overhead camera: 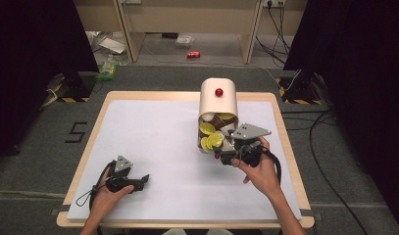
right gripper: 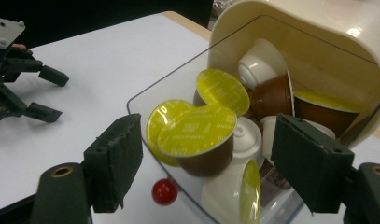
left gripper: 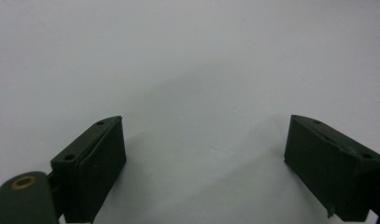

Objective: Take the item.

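A cream container (overhead camera: 218, 98) with a red knob (overhead camera: 218, 92) lies on its side at the table's far middle, its open end toward me. A clear tray (right gripper: 131, 105) slides out of it, holding several coffee capsules (overhead camera: 210, 138), brown or white, some with yellow lids. My right gripper (overhead camera: 221, 153) is at that opening. In the right gripper view it (right gripper: 206, 154) is open, its jaws standing either side of a yellow-lidded brown capsule (right gripper: 197, 130) without touching it. A small red ball (right gripper: 164, 192) lies below. My left gripper (overhead camera: 142, 182) rests open near the front left, nothing between its jaws (left gripper: 206, 144).
A white sheet (overhead camera: 153, 137) covers the wooden table (overhead camera: 89, 142). The left gripper (right gripper: 57, 95) appears far off in the right gripper view. Black curtains stand at both sides; cables and a red can (overhead camera: 193, 54) lie on the floor beyond.
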A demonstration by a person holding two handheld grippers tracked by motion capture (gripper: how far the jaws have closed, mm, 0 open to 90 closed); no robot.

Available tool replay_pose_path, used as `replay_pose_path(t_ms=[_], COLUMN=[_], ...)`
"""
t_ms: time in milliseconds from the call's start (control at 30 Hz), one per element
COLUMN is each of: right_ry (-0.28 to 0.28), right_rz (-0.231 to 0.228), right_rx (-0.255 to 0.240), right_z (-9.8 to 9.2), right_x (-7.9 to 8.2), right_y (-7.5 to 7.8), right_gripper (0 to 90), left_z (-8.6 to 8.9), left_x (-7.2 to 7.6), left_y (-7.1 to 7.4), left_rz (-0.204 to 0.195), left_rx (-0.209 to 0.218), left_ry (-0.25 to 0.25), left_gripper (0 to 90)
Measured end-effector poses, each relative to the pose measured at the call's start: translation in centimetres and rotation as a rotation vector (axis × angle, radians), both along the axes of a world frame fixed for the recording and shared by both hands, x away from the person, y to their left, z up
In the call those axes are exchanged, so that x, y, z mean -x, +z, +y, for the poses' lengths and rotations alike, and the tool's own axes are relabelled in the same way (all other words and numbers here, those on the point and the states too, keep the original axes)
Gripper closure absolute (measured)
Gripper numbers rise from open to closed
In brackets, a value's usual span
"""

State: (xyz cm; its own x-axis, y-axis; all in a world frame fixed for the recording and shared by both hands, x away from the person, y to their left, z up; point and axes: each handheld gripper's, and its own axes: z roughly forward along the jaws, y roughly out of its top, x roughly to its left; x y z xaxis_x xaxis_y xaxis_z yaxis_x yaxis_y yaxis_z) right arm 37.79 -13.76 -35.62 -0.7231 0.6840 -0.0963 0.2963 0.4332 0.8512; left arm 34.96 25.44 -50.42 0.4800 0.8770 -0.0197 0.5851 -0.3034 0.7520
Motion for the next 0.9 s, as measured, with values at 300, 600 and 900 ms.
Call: replay_pose_path(t_ms=[300, 600, 900], right_ry=[-0.015, -0.03, -0.023], right_rz=[0.036, 0.094, 0.095], right_rx=[0.036, 0.085, 0.103], right_z=[1.0, 2.0, 2.2], right_x=[-1.2, -2.6, -2.7], right_y=[-0.4, -1.5, -1.6], right_gripper=[30.9, 39.5, 49.5], left_z=[0.0, 0.0, 0.0], left_x=[0.0, 0.0, 0.0], left_y=[0.0, 0.0, 0.0], left_rz=[0.0, 0.001, 0.0], left_rx=[0.0, 0.001, 0.001], left_ry=[0.0, 0.0, 0.0], left_gripper=[11.7, 11.7, 11.7])
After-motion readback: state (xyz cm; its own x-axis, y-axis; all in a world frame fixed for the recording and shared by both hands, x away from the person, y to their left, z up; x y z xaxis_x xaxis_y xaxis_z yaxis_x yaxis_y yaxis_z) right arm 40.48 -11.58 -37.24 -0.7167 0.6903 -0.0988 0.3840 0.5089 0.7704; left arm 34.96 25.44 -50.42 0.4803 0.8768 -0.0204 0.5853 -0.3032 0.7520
